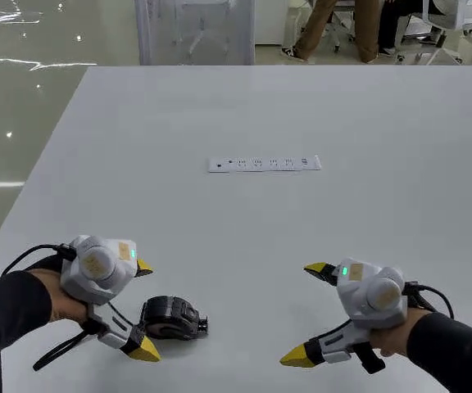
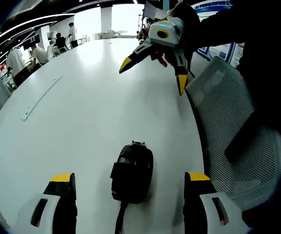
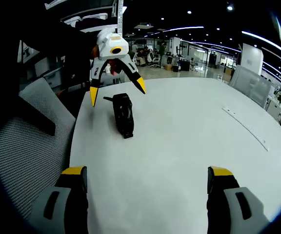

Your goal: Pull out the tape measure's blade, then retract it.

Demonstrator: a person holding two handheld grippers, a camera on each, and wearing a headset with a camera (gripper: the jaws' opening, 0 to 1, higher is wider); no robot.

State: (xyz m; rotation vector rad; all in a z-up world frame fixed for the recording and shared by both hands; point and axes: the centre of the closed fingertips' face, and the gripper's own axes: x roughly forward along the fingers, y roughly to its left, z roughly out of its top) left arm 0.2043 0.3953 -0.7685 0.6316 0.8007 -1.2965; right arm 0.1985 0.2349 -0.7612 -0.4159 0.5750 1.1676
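A black tape measure lies on the white table near the front edge, its blade wound inside the case. My left gripper is open, its yellow-tipped jaws on either side of the case without touching it. In the left gripper view the tape measure rests between the wide-spread jaws, with a thin strap trailing back toward the camera. My right gripper is open with nothing in it, well to the right of the case and facing it. The right gripper view has the tape measure ahead, just in front of the left gripper.
A white power strip lies flat at the table's middle. A grey mesh chair stands at the near edge of the table. Chairs and people's legs are beyond the far edge, and the table's left edge drops to a glossy floor.
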